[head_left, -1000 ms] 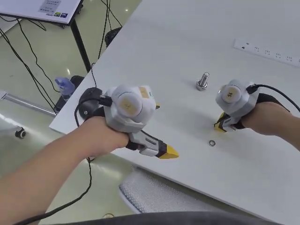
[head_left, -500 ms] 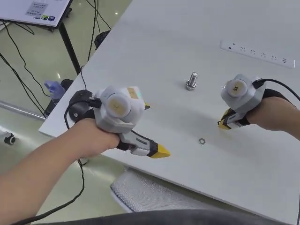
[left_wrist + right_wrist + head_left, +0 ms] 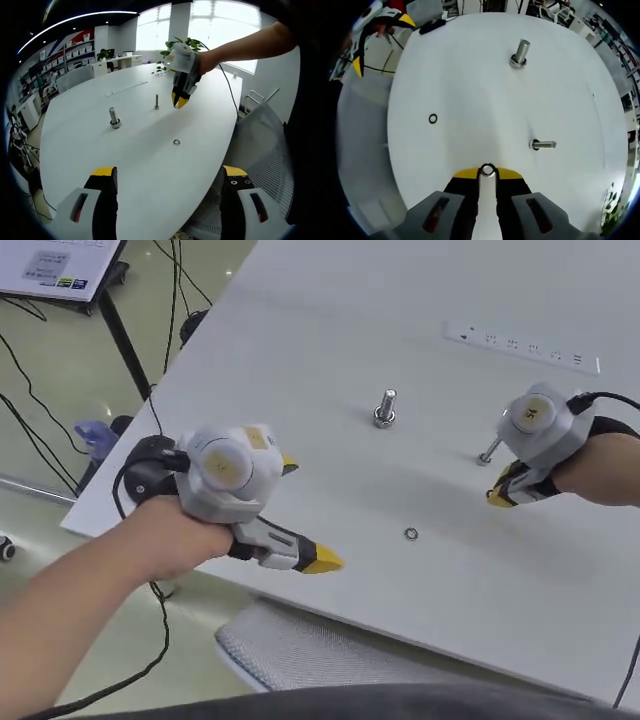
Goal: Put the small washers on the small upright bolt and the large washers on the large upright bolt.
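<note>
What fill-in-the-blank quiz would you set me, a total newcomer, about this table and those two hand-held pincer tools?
1. The left gripper is open and holds ____.
2. The right gripper is shut on a held washer, while a loose washer lies flat on the ____.
3. ____ bolts stand upright: a large bolt and a small bolt.
Missing words: nothing; table; two.

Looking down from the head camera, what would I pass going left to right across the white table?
Left tool, jaws open → large upright bolt → loose washer → right tool, pinching a second washer.
</note>
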Action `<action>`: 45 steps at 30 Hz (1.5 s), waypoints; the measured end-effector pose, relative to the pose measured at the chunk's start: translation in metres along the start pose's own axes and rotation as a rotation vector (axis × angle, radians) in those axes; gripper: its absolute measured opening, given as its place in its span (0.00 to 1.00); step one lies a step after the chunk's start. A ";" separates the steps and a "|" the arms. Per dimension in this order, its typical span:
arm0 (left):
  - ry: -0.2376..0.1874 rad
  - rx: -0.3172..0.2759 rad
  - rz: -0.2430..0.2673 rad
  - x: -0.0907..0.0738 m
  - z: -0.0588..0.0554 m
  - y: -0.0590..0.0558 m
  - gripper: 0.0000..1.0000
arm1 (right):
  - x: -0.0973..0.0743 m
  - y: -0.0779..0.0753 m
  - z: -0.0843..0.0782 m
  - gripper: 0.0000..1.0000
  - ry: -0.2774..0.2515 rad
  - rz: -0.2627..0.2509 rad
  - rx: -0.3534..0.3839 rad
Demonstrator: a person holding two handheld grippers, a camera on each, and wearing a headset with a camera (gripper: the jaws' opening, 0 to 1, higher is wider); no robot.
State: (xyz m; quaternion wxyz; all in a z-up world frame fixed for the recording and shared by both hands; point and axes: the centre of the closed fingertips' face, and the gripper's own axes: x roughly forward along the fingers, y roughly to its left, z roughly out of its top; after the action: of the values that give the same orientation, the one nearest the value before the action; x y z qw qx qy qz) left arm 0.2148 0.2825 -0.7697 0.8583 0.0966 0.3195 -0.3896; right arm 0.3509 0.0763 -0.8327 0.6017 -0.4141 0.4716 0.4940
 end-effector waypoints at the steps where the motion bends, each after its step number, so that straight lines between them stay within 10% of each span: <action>1: 0.001 -0.001 0.002 0.000 0.000 0.000 0.84 | -0.001 -0.001 -0.001 0.12 0.000 -0.002 0.002; 24: 0.010 0.007 -0.001 0.004 0.007 0.010 0.83 | -0.017 -0.070 0.015 0.12 -0.038 -0.082 0.034; 45: 0.014 -0.003 -0.002 0.004 0.001 0.015 0.83 | -0.010 -0.077 0.035 0.12 -0.040 -0.081 0.012</action>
State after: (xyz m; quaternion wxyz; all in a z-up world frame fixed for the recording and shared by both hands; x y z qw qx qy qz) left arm 0.2283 0.2897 -0.7733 0.8558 0.0975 0.3263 -0.3894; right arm 0.4317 0.0954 -0.8134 0.6330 -0.4195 0.4454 0.4744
